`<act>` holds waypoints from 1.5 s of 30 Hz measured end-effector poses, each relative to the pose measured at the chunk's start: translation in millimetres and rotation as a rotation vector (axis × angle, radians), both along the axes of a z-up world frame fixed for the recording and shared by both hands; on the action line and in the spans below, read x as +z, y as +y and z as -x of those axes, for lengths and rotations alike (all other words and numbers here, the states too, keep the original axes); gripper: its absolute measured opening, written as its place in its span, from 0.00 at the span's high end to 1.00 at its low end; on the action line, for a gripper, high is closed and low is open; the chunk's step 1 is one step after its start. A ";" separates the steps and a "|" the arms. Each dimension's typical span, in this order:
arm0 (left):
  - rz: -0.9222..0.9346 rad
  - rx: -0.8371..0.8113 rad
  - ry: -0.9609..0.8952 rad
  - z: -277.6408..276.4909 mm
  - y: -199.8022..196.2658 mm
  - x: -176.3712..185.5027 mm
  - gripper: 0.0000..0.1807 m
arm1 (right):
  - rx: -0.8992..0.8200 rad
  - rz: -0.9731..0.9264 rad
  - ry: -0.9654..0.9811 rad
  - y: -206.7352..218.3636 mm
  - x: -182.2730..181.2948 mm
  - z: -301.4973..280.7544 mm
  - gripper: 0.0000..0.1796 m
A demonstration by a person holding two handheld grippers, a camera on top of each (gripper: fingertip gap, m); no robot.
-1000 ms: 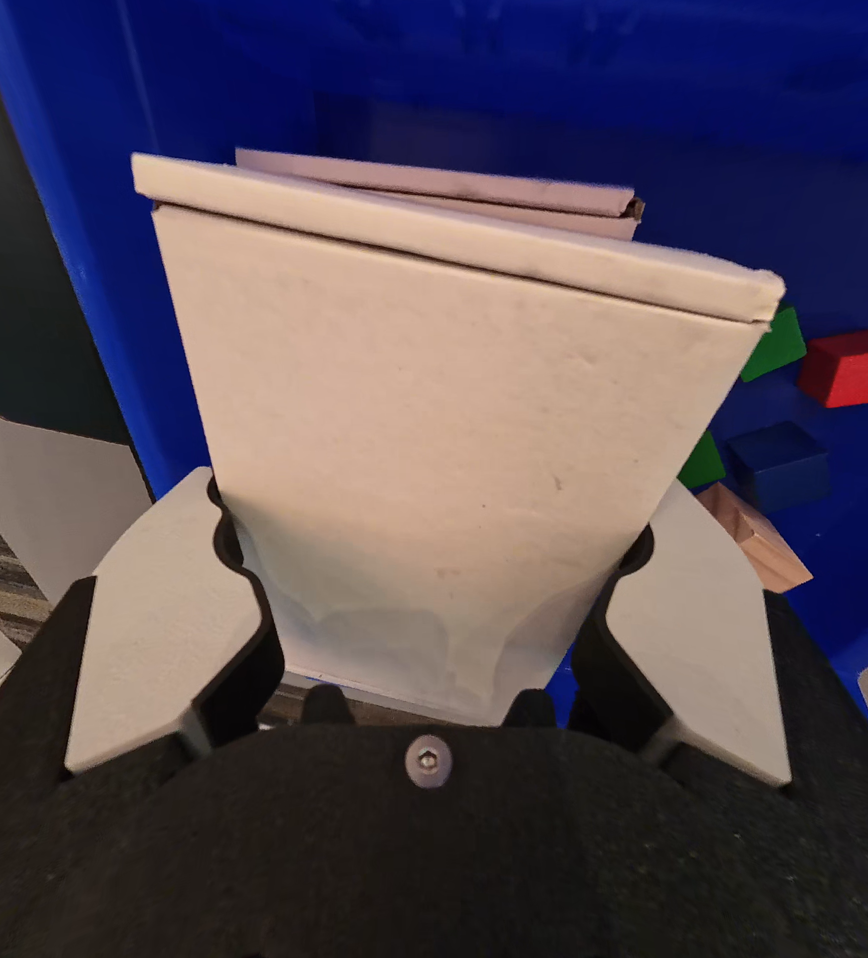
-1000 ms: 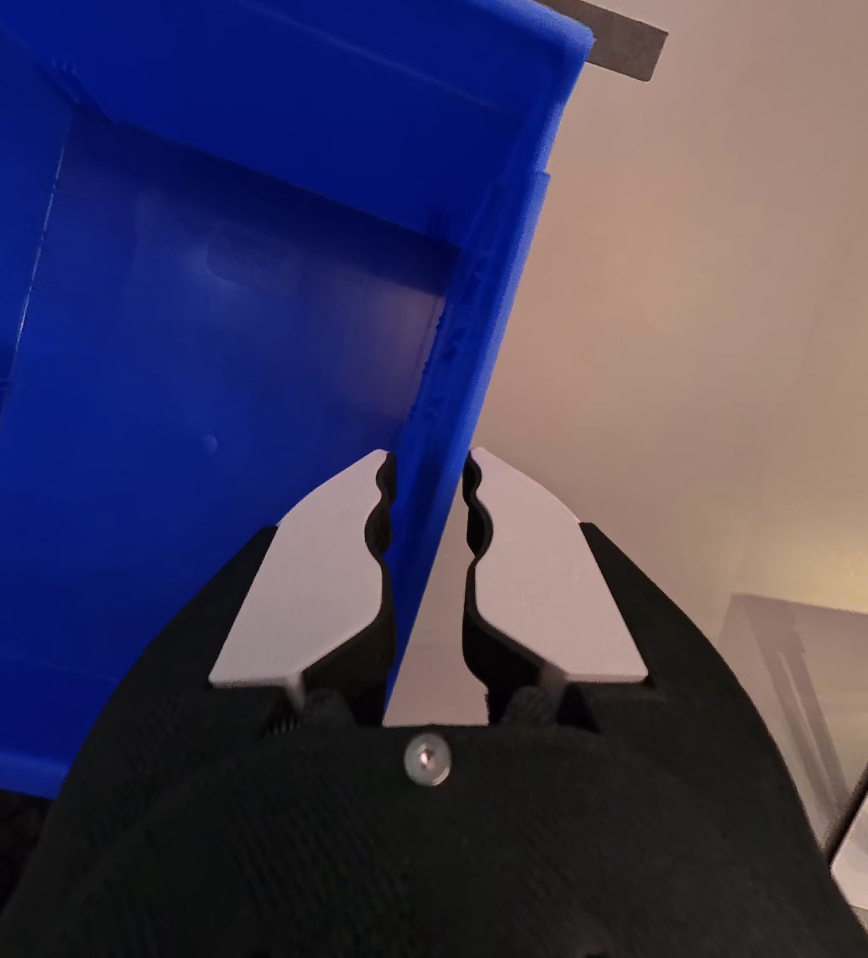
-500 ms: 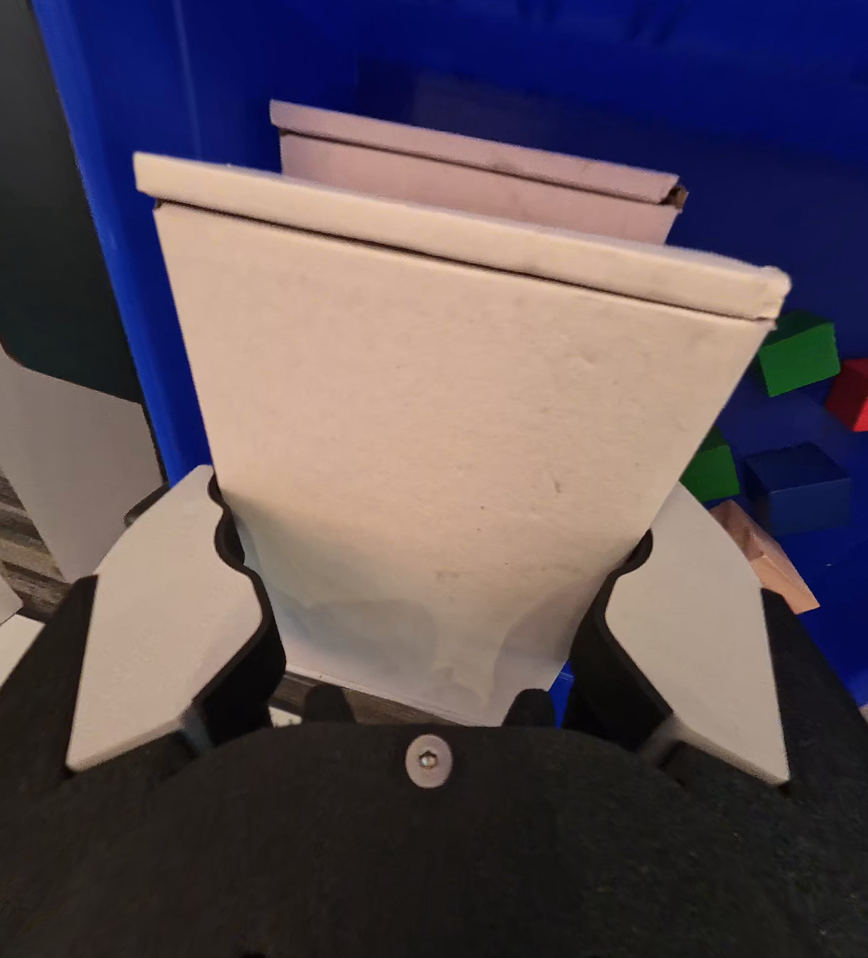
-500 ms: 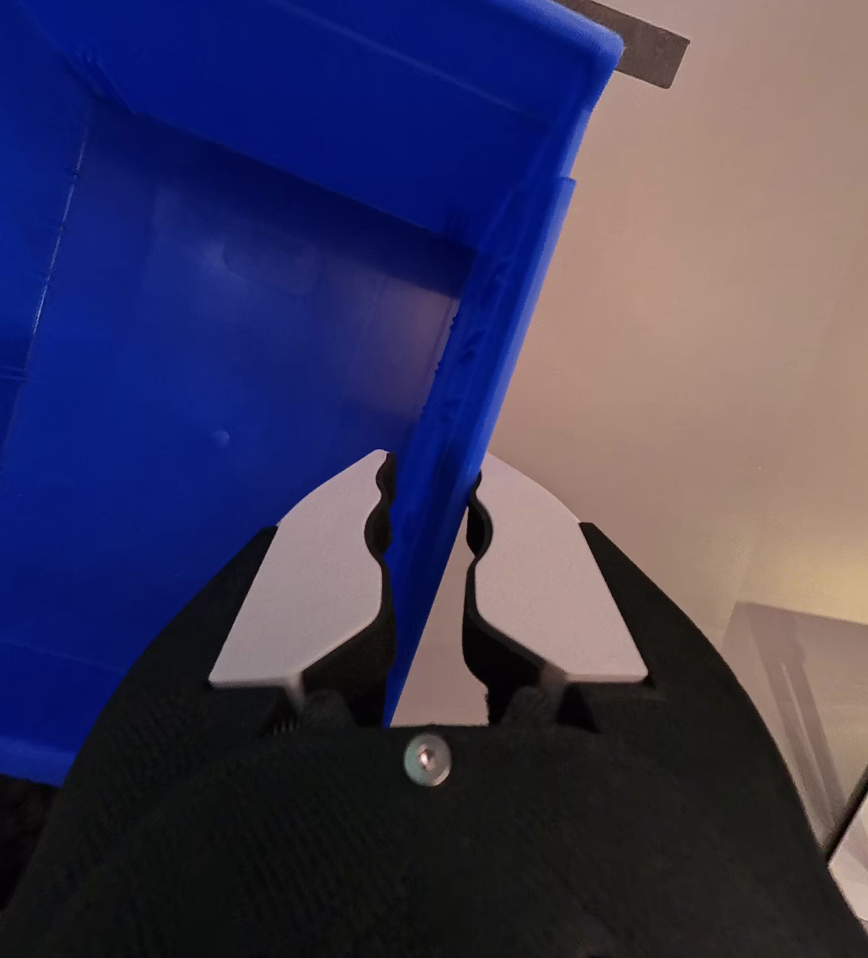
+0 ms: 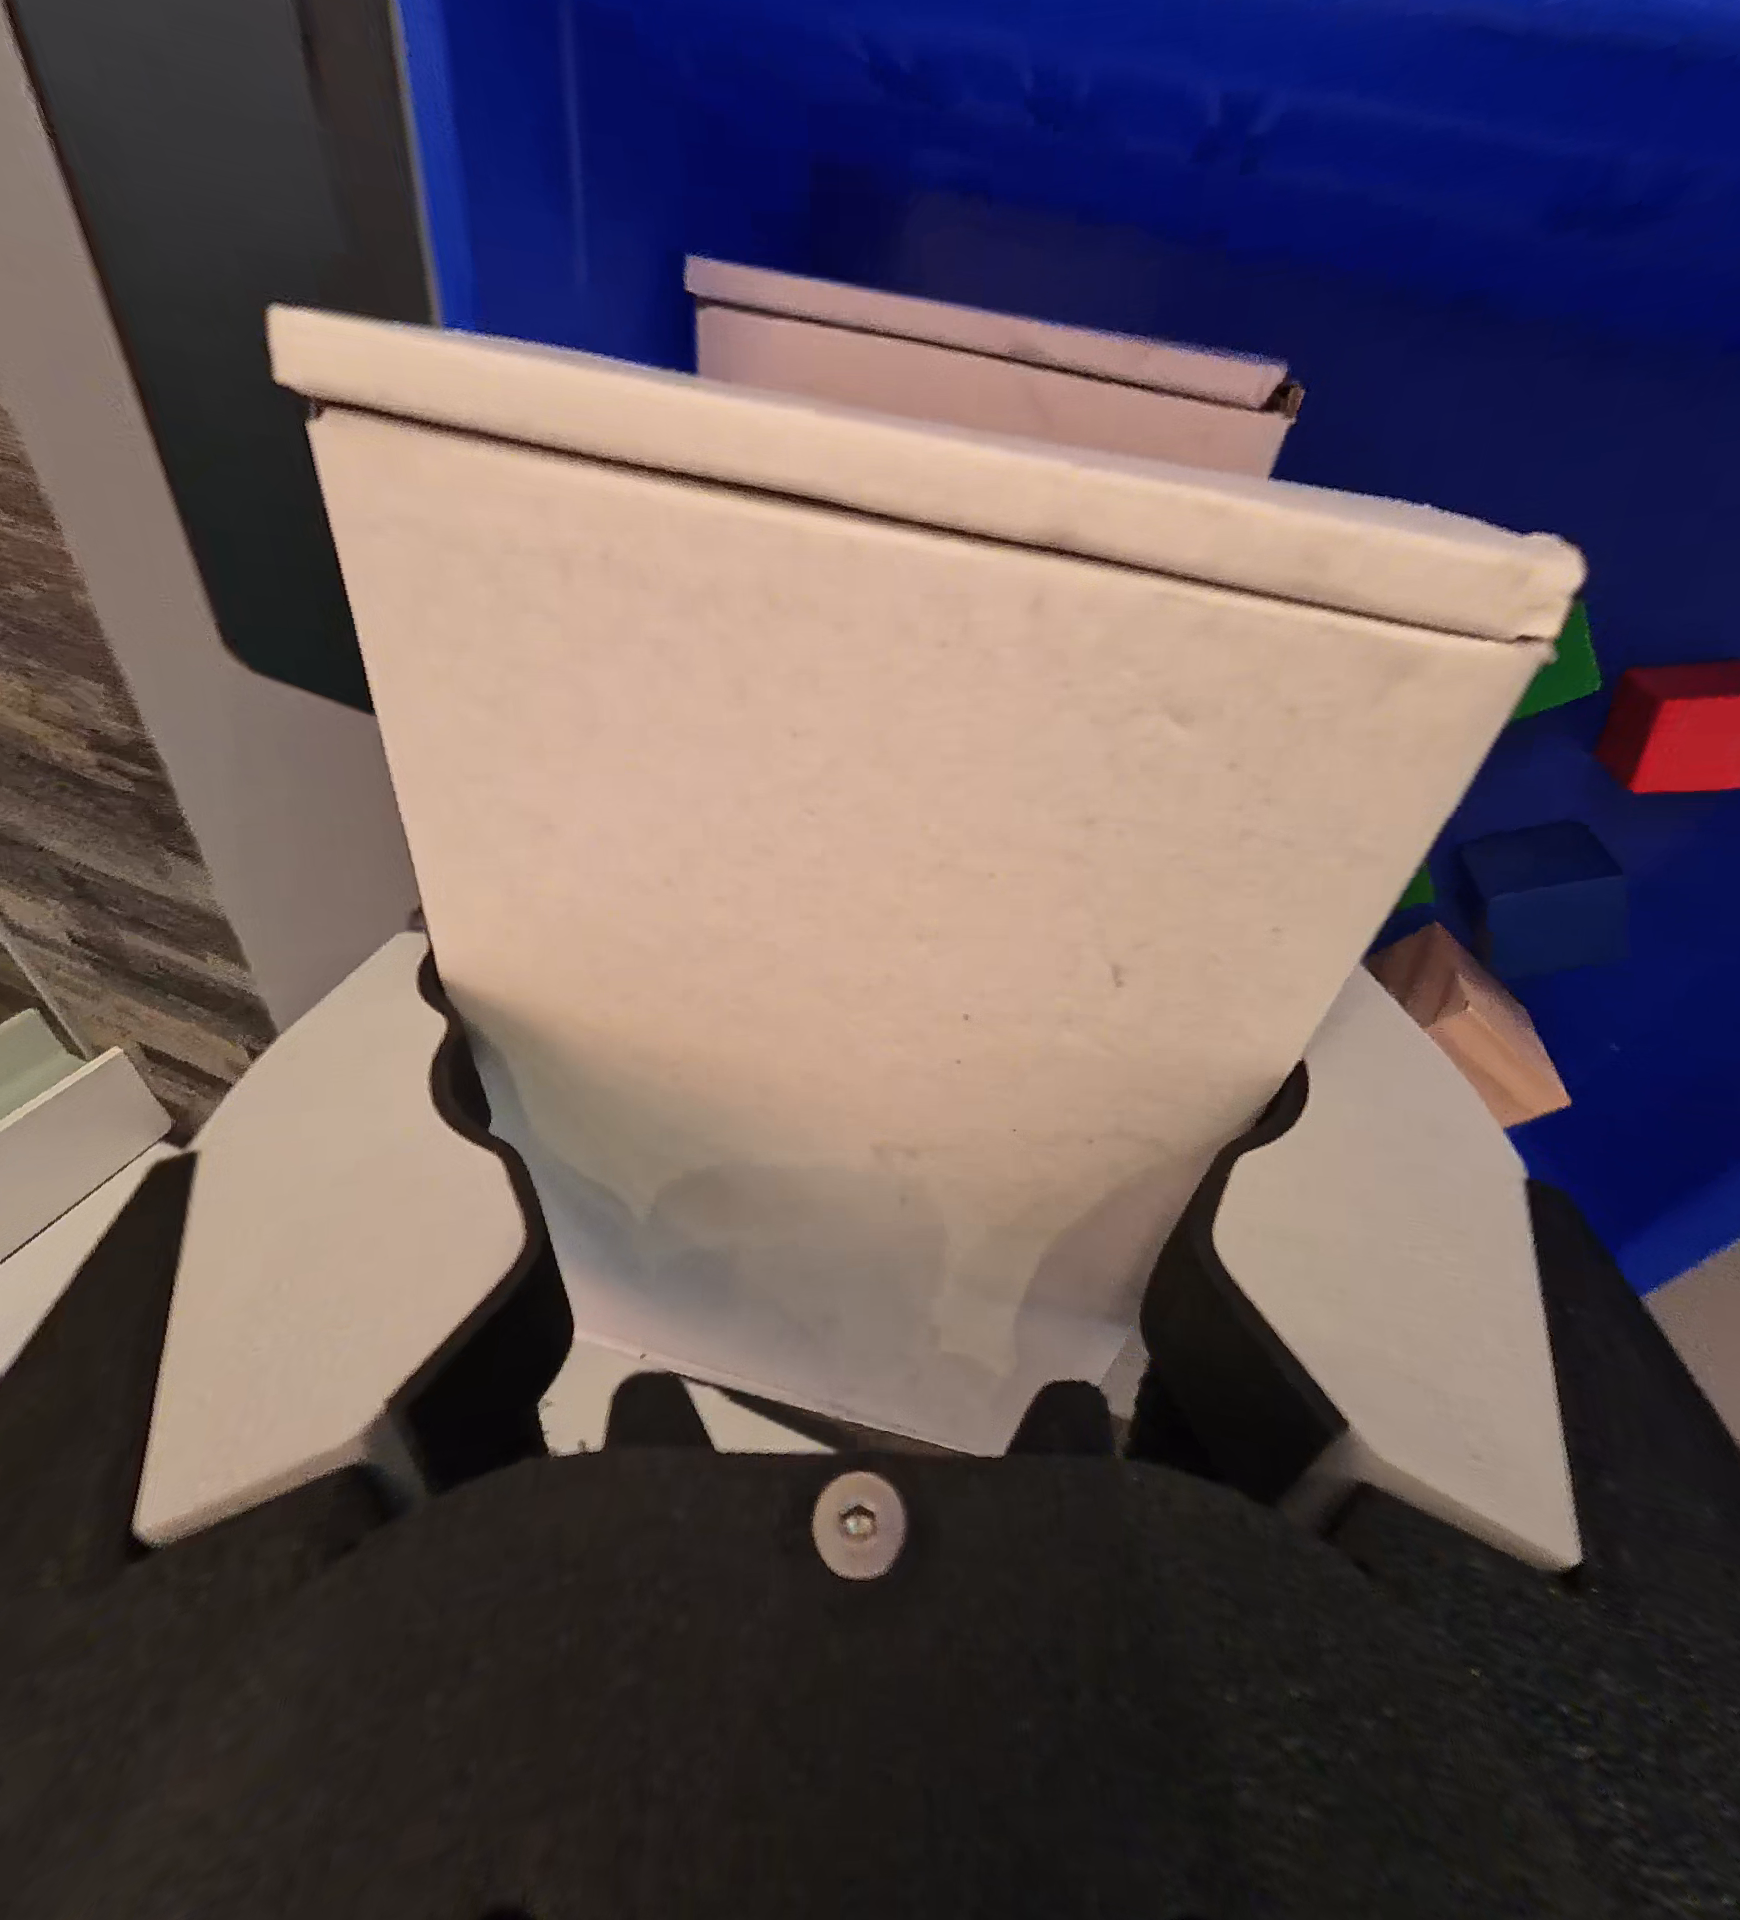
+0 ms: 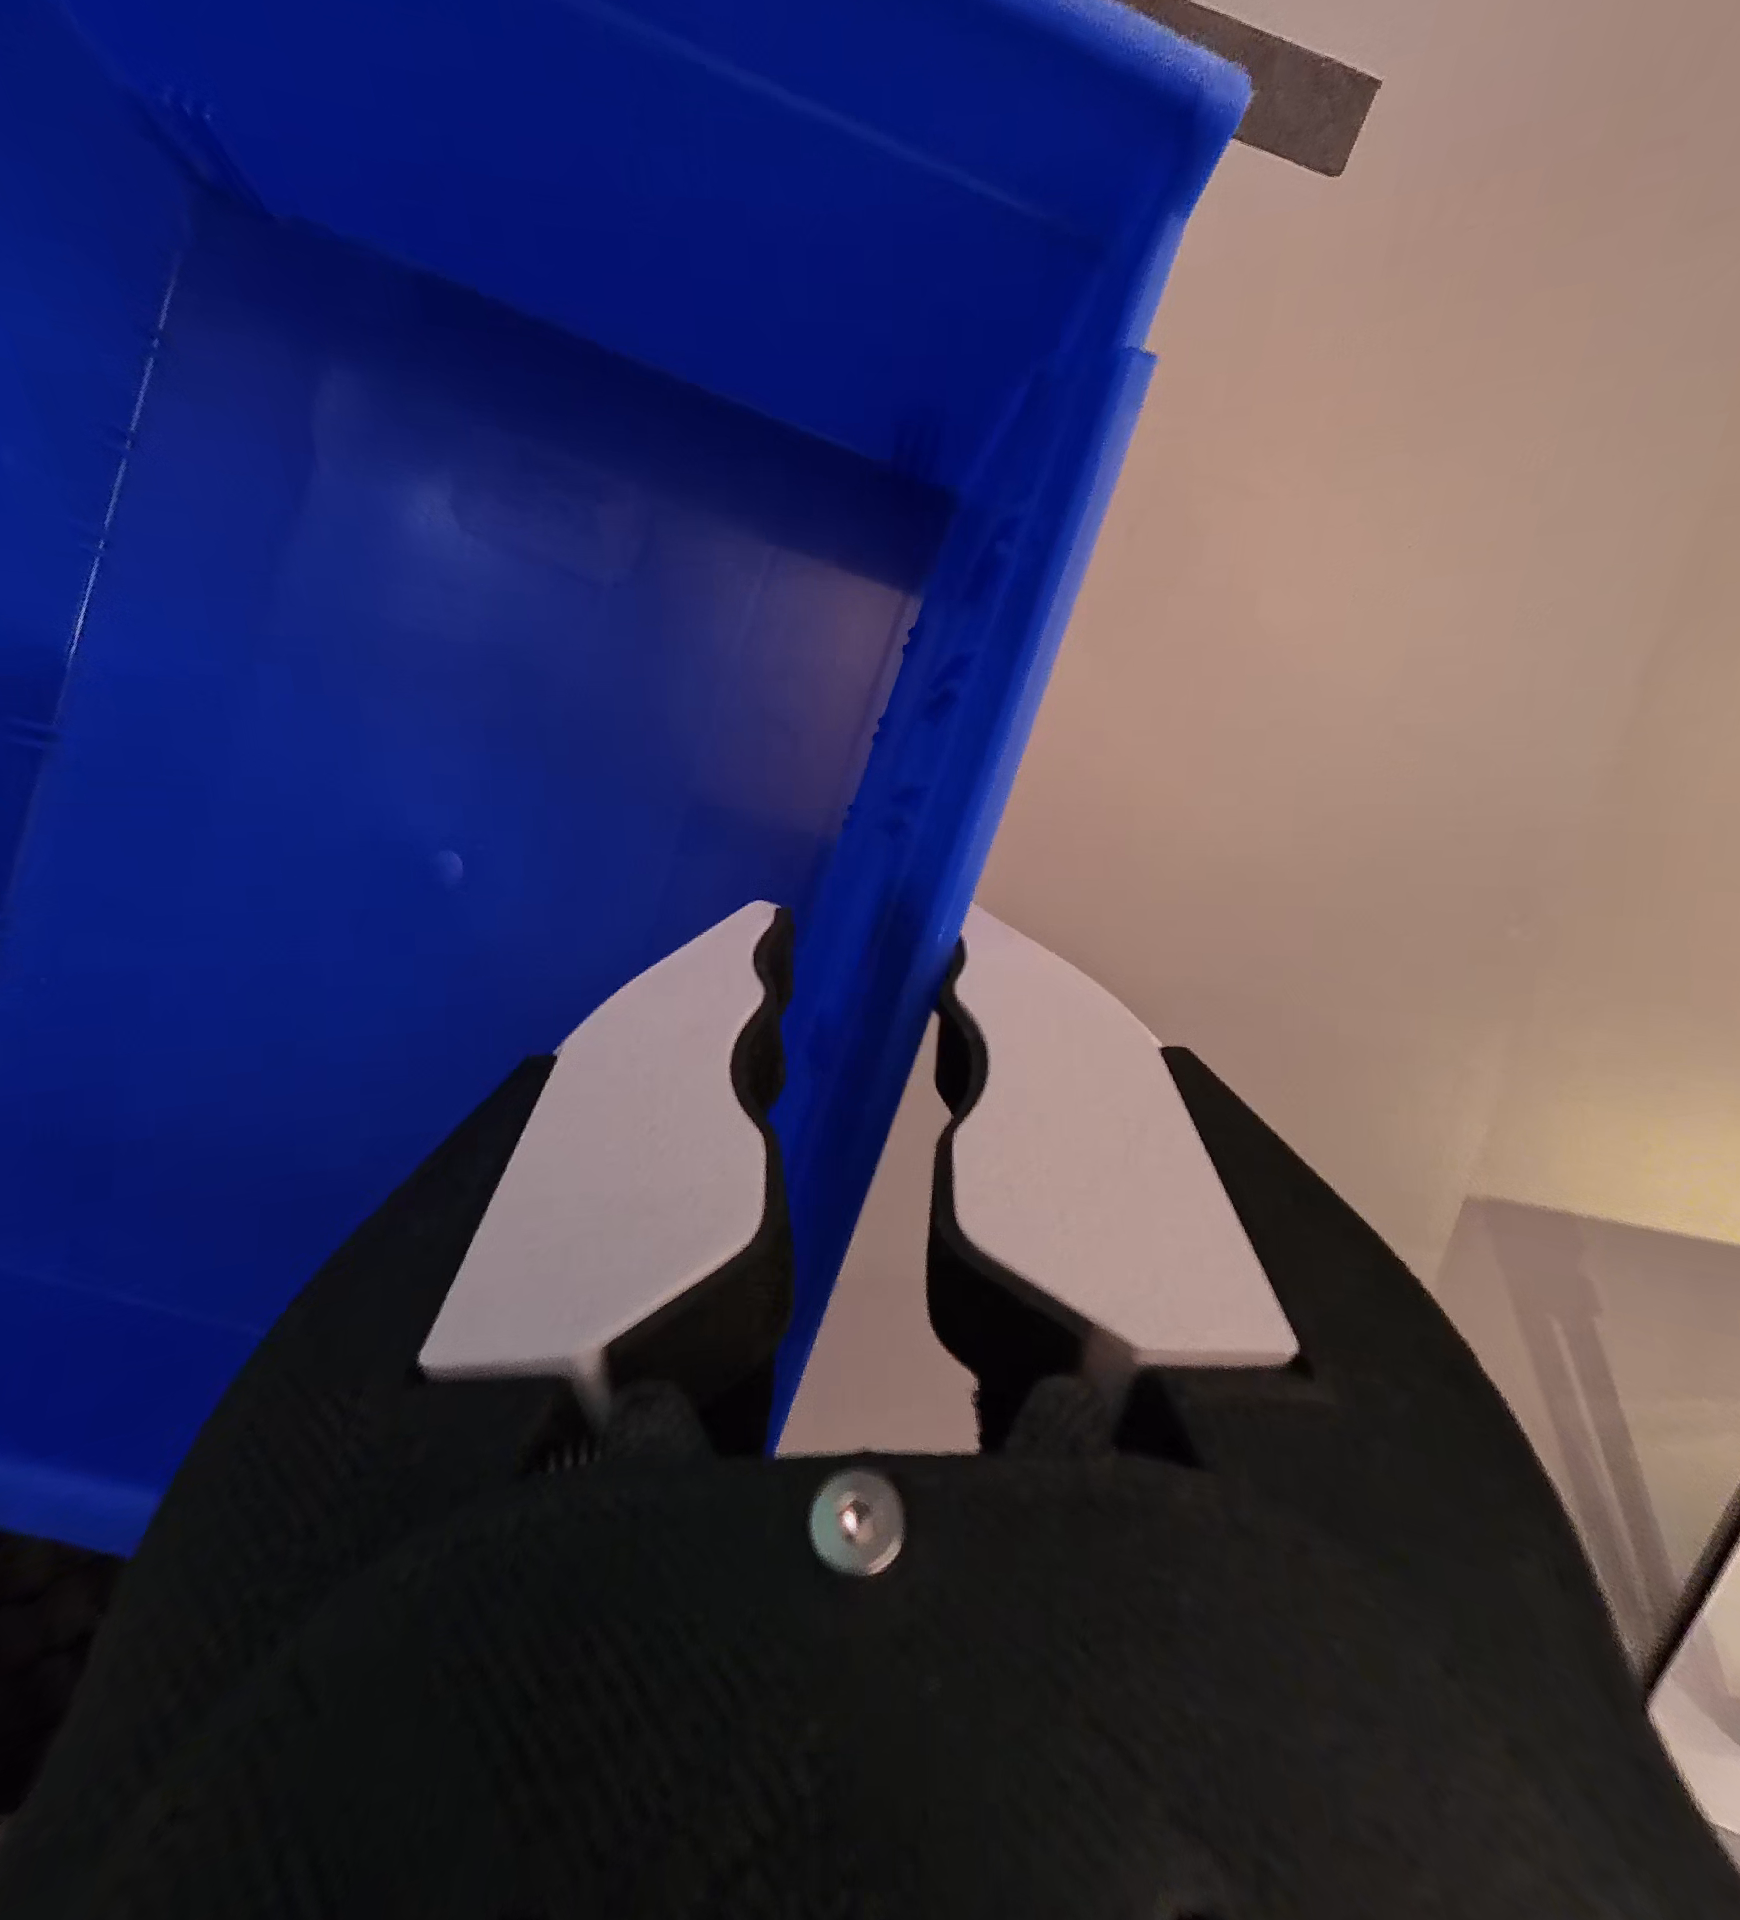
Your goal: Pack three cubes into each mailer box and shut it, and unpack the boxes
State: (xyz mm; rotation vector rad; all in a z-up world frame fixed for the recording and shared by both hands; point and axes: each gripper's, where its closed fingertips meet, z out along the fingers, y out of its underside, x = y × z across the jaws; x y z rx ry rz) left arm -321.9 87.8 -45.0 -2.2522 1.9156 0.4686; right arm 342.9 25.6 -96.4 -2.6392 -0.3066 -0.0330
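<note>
Here, left claw (image 5: 861, 1049) clamped on a closed white box (image 5: 907, 852), held upright between both fingers, its lid edge farthest from the claw. Behind the box, inside a blue bin (image 5: 1261, 208), a second white box (image 5: 991, 390). To the right past the held box: a red cube (image 5: 1692, 725), a dark blue cube (image 5: 1546, 899), a pale wooden cube (image 5: 1468, 1023), and green cubes (image 5: 1562, 675) mostly hidden behind the box edge. Little free room ahead; open floor to the left. Right claw (image 6: 861, 925) clamped on the bin's side wall (image 6: 959, 810), with bare bin floor left of the fingers and a plain tabletop (image 6: 1468, 623) right of them.
</note>
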 end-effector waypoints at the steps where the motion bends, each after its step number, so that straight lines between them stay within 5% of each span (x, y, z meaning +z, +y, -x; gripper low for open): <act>1: -0.012 -0.004 0.008 -1.6 0.2 6.6 0.22 | -0.008 -0.012 -0.012 0.8 3.3 -1.6 0.85; 5: -0.046 -0.024 0.012 -21.7 -2.3 34.3 0.22 | -0.176 -0.154 -0.136 11.4 46.9 -21.0 0.86; 10: -0.065 -0.094 -0.025 -79.2 -10.5 62.8 0.22 | -0.371 -0.506 -0.193 16.2 147.5 2.6 0.80; 16: -0.021 -0.180 -0.082 -167.4 -25.7 62.3 0.22 | -0.381 -0.816 -0.329 2.6 225.3 64.2 0.75; 30: 0.068 -0.318 -0.120 -300.2 -62.3 -5.8 0.22 | -0.299 -0.893 -0.257 -11.6 246.1 97.3 0.73; 45: 0.117 -0.164 -0.149 -304.2 -62.8 -67.0 0.22 | -0.255 -0.864 -0.162 -12.7 240.9 94.2 0.71</act>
